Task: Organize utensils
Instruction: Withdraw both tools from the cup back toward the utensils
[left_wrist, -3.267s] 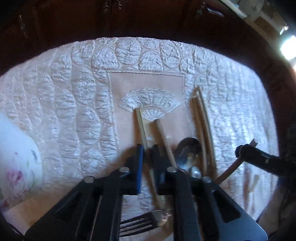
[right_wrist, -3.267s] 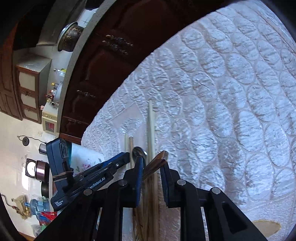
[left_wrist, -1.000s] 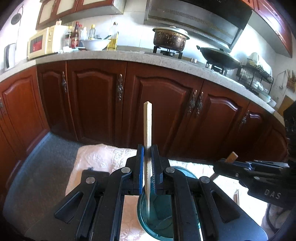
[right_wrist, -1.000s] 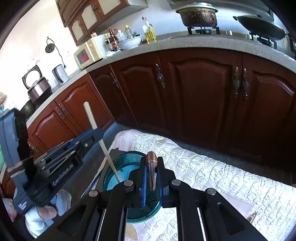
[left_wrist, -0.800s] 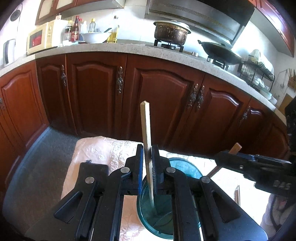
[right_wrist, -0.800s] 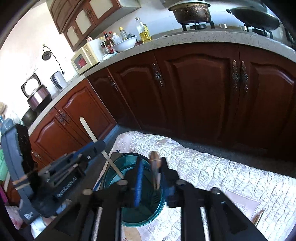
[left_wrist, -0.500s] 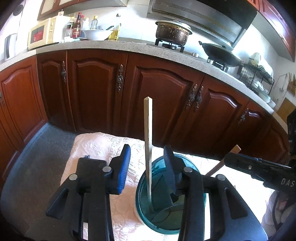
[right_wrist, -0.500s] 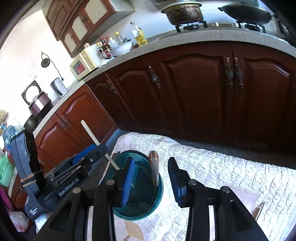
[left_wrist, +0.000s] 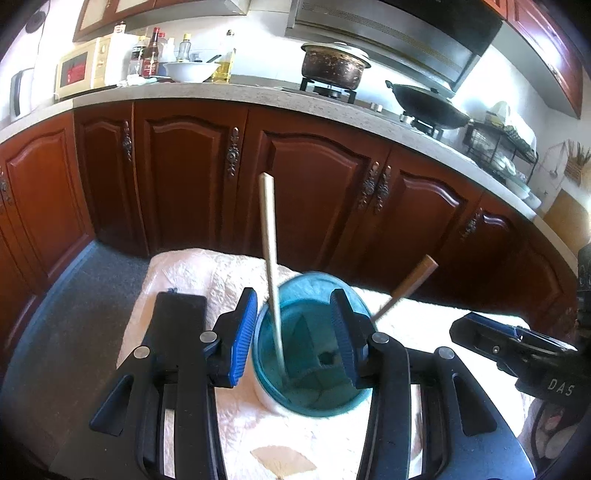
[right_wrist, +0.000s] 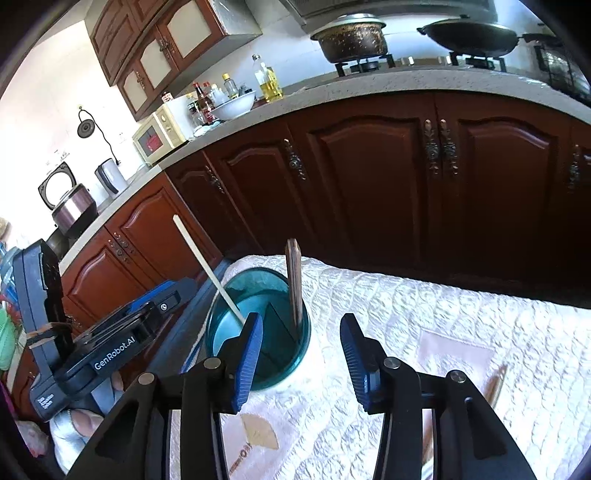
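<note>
Now back off: left claw and right claw both spread wide, gripping nothing, nearest the lens. Just beyond, teal cup on the quilted worktop, pale chopstick leaning at its left, brown-handled utensil at its right rim. Best lift straight up, clear of both sticks, to avoid tipping.

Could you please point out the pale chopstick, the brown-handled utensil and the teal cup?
pale chopstick (left_wrist: 269, 243), left wrist view, mid-shaft.
brown-handled utensil (right_wrist: 293, 273), right wrist view, upper handle.
teal cup (left_wrist: 314, 404), left wrist view, near rim.
</note>
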